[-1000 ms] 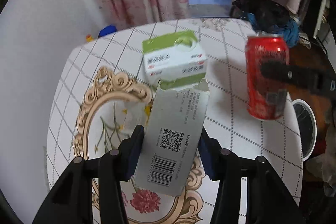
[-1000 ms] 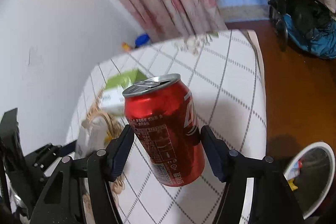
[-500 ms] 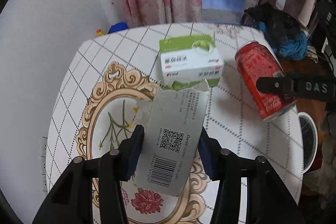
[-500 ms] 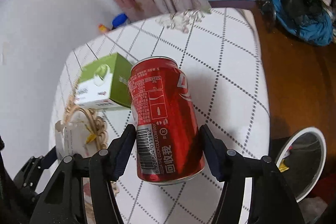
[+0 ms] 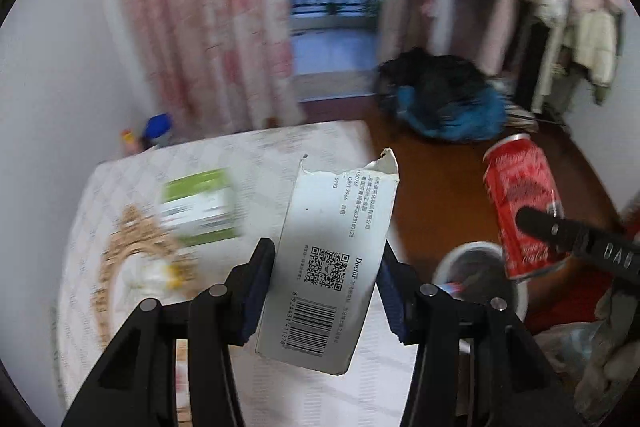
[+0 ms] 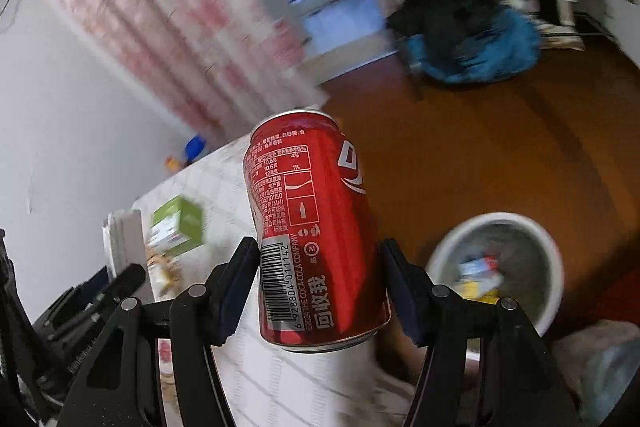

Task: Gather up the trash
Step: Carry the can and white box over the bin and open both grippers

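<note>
left hand-held gripper (image 5: 326, 291) clamped on torn carton (image 5: 332, 263), frame centre | right hand-held gripper (image 6: 320, 285) clamped on red can (image 6: 314, 227), centre | bin (image 6: 496, 265) lower right, neither dropped | green box (image 5: 198, 207) left on worktop (image 5: 256, 163), centre-left

The torn carton (image 5: 332, 263) sits between the fingers of the left gripper (image 5: 326, 291), above the near part of the table (image 5: 256, 163). A tissue box (image 5: 198, 207) lies on the table to its left. To the right, off the table's edge, the soda can (image 6: 312, 227) sits in the right gripper (image 6: 320, 291), with the waste bin (image 6: 496, 267) on the floor (image 6: 480, 147) below and to its right. A pile of clothes (image 5: 444, 107) lies on the floor beyond.
</note>
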`<control>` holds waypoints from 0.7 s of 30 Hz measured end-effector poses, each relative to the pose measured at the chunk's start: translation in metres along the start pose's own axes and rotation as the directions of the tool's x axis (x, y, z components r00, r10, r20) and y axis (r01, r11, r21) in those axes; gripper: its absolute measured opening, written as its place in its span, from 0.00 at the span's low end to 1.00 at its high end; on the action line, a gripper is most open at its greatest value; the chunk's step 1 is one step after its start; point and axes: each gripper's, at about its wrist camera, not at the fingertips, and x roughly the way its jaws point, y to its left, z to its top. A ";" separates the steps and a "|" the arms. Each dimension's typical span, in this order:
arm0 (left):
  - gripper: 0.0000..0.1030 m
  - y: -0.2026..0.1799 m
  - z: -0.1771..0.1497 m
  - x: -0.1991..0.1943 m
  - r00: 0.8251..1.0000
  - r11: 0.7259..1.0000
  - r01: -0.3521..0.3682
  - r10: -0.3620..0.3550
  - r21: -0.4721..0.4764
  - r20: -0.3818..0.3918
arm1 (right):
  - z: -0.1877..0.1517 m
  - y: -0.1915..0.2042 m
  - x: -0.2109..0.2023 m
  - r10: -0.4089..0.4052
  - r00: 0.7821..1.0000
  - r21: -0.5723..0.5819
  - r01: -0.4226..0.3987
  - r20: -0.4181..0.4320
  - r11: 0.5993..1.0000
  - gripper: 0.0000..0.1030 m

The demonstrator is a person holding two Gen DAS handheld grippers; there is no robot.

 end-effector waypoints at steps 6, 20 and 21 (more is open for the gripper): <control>0.45 -0.107 0.002 0.027 0.984 0.984 0.170 -0.167 0.053 -0.059 | -0.012 -0.111 -0.044 -0.125 0.992 0.119 0.123 0.011 0.985 0.62; 0.72 -0.201 -0.016 0.193 0.791 0.909 0.371 -0.416 -0.189 -0.448 | -0.049 -0.280 0.052 -0.121 0.960 0.327 0.203 -0.254 0.923 0.65; 0.81 -0.201 -0.019 0.193 0.800 0.917 0.356 -0.398 -0.180 -0.450 | -0.052 -0.283 0.060 -0.116 0.955 0.327 0.206 -0.274 0.922 0.78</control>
